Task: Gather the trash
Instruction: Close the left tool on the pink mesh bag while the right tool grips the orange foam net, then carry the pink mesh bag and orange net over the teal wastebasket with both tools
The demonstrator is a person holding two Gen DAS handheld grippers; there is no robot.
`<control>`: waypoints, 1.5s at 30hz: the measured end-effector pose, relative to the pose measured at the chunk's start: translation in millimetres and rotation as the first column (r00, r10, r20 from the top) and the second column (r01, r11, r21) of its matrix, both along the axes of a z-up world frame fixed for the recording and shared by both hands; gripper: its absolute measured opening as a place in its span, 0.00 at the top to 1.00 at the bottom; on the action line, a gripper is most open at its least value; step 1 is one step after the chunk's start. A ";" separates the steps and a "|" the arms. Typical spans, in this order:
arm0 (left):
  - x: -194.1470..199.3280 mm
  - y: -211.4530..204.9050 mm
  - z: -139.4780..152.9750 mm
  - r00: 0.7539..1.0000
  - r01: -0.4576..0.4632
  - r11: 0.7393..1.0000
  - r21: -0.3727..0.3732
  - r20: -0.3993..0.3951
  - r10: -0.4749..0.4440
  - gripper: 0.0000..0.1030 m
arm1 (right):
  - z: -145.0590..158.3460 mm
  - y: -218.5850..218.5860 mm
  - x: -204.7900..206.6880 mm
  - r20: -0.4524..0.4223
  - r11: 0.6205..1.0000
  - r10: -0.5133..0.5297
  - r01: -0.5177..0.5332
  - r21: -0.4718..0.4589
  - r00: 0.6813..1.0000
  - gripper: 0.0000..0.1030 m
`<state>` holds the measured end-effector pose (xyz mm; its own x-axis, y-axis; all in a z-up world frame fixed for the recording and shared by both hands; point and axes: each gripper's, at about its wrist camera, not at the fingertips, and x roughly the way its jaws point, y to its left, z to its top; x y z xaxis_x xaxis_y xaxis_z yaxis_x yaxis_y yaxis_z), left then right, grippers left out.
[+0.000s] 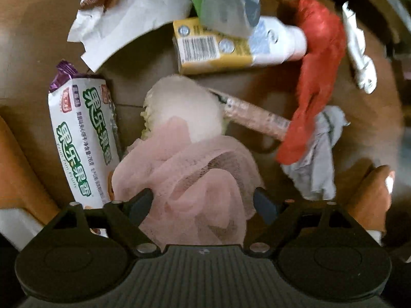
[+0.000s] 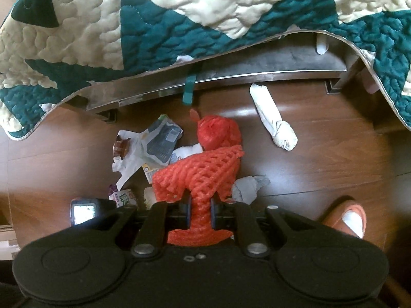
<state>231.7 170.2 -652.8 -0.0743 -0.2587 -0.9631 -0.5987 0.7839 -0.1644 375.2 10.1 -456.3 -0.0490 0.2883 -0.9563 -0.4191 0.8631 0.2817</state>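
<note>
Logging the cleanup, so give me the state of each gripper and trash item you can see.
left gripper: open, astride pink mesh
pink mesh: crumpled, on floor
right gripper: shut on red net
red net: pinched, hanging
biscuit packet: lying flat
white paper roll: lying on floor

Trash strewn on the wood floor: pink mesh (image 1: 195, 179) bunched nearest, white biscuit pack (image 1: 84, 138) lying beside it, yellow carton (image 1: 210, 48), crumpled white paper (image 1: 128, 18), grey wrapper (image 1: 318, 154), red foam net (image 2: 205, 177) lifted above the pile.
</note>
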 end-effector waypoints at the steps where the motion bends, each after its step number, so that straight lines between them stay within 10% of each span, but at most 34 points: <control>1: -0.2 -1.5 -3.0 1.000 0.010 1.000 0.005 -0.011 -0.010 0.38 | 0.2 0.3 0.2 0.000 1.000 0.000 0.000 0.000 1.000 0.88; 10: -3.9 0.9 6.8 1.000 0.001 1.000 0.024 -0.001 -0.001 0.85 | 4.1 -3.4 0.4 0.039 0.999 -0.009 0.011 -0.034 0.999 0.88; 24: -0.5 11.3 157.3 0.973 -0.036 0.996 0.078 0.232 0.017 0.91 | 76.4 -18.6 -25.9 0.200 1.000 0.004 -0.008 0.020 0.980 0.88; 35: -26.6 -8.0 314.3 0.851 -0.041 0.987 0.157 0.523 -0.048 0.91 | 230.1 -70.5 -83.1 0.458 0.991 0.038 -0.094 0.100 0.888 0.89; 45: -40.8 -51.1 445.5 0.673 -0.006 0.979 0.205 0.725 -0.148 0.91 | 355.7 -140.3 -128.3 0.646 0.992 0.030 -0.104 0.077 0.763 0.89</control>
<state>190.8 119.1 -207.2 0.6640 -0.1053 -0.7403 -0.2857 0.8792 -0.3813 246.9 -130.2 -100.7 0.5430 0.4047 -0.7358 -0.5894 0.8078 0.0093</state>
